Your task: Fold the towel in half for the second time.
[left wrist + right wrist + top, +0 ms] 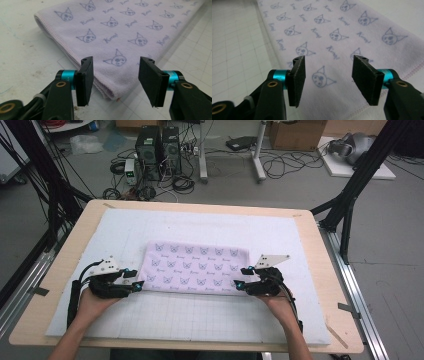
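A folded lilac towel (195, 267) printed with small cat faces lies flat in the middle of the white grid mat (200, 315). My left gripper (132, 277) sits at the towel's near left corner, with its jaws apart. In the left gripper view the towel (120, 32) has its folded corner between the open gripper's (115, 80) pads, untouched by them. My right gripper (242, 276) is at the near right corner. In the right gripper view its jaws (327, 80) stand apart over the towel (332, 37), with no cloth pinched.
The mat covers a wooden table (65, 265) with bare rims on all sides. Beyond the far edge, computer towers (157, 150) and tangled cables stand on the floor. A black frame leg (350, 200) rises at the right.
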